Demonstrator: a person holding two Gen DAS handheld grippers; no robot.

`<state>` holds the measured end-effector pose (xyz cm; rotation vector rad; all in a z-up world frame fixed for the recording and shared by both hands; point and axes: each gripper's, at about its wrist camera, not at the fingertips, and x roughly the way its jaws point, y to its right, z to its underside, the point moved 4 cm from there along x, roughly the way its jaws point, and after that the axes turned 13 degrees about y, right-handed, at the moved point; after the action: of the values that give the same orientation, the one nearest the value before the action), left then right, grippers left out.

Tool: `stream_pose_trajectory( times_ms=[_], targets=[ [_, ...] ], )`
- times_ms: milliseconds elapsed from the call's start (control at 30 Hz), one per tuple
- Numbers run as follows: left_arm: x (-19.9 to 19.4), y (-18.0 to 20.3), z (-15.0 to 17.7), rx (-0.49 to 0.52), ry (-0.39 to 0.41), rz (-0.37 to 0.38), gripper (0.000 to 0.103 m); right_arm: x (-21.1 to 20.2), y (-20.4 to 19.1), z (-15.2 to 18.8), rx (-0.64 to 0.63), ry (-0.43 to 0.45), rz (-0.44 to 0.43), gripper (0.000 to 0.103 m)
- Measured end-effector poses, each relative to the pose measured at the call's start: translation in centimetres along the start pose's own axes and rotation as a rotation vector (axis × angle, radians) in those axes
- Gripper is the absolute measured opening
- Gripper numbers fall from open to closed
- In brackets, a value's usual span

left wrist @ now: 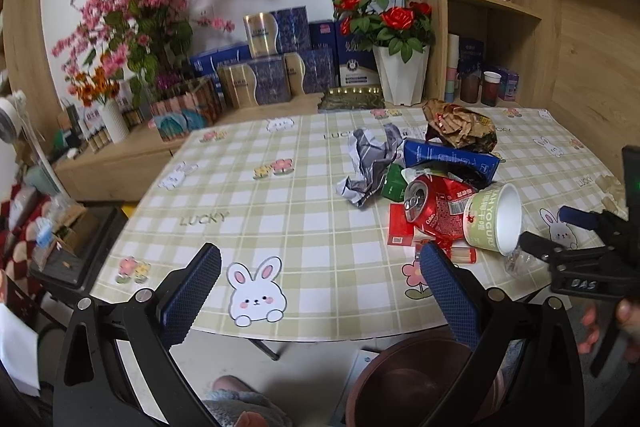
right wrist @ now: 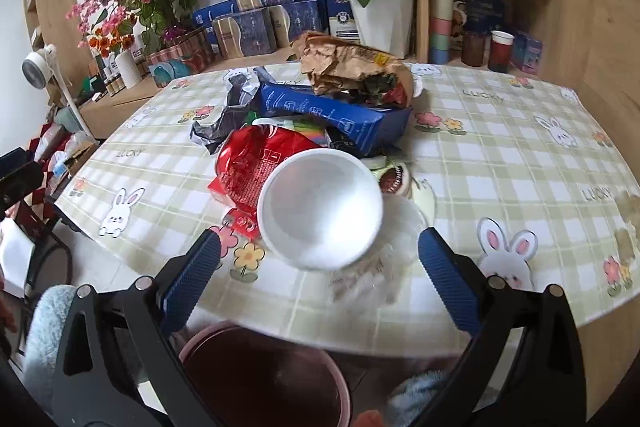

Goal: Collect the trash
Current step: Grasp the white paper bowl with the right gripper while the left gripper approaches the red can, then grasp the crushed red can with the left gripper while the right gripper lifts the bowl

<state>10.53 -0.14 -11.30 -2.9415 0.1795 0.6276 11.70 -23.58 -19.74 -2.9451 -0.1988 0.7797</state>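
Left to right across the table (left wrist: 280, 211): crumpled paper (left wrist: 370, 167) at 12 o'clock of the left gripper (left wrist: 320, 291), light and soft, best pinched across a raised fold. Next, a dented red can (left wrist: 434, 209), thin-walled and probably slick; a grip across its crushed waist should hold. At 1 o'clock lies the yogurt cup (left wrist: 494, 219) on its side, mouth toward the table edge; it looks light and flexible and would likely buckle under a hard squeeze, so the rim wall is the place to take it. Behind sit a blue carton (left wrist: 450, 157), stiff, and a brown bag (left wrist: 460, 125), soft and bulky. The left gripper hangs wide and holds nothing. The right gripper (right wrist: 320, 287), likewise wide and unloaded, frames the cup at 12 o'clock. A bin (right wrist: 264, 379) waits below the table edge at 6 o'clock.
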Motion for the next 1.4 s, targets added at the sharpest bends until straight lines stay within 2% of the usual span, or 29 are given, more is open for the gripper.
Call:
stream_pose_trajectory(
  times_ms=[367,533,600,667,767,900,1033,1067,1167,1267,1400],
  targets=[
    [3.0,0.6,2.0,0.017,-0.06,0.017,0.097,5.3,1.0,1.0,-0.011,0.016,0.041,0.097],
    [3.3,-0.2,2.1,-0.064,-0.06,0.012,0.097,6.5,1.0,1.3,0.005,-0.012,0.023,0.097],
    [3.6,-0.6,2.2,-0.096,-0.077,0.021,0.097,6.3,0.8,1.2,0.022,-0.007,-0.011,0.085],
    [3.9,-0.9,2.5,-0.118,-0.097,0.022,0.097,6.1,0.8,0.9,0.027,-0.001,-0.013,0.084],
    [4.2,-1.1,3.0,-0.127,-0.13,0.009,0.097,4.6,0.9,-0.1,0.039,0.067,-0.027,0.084],
    [4.4,-0.6,3.2,-0.152,-0.138,0.057,0.096,2.5,1.6,-1.3,0.076,0.134,-0.015,0.084],
    [5.6,1.1,2.6,-0.179,-0.142,0.154,0.087,0.9,2.8,-1.6,0.117,0.159,0.002,0.084],
    [6.3,1.8,2.2,-0.183,-0.143,0.187,0.084,0.6,3.1,-1.6,0.122,0.158,0.007,0.084],
    [8.2,3.9,1.2,-0.154,-0.129,0.227,0.077,0.0,3.9,-1.5,0.127,0.157,0.028,0.084],
    [11.0,6.3,0.2,-0.154,-0.13,0.282,0.075,-0.7,5.0,-1.4,0.15,0.163,0.049,0.084],
    [13.9,8.2,-0.6,-0.176,-0.153,0.311,0.073,-1.3,6.4,-1.2,0.175,0.167,0.067,0.084]
  ],
)
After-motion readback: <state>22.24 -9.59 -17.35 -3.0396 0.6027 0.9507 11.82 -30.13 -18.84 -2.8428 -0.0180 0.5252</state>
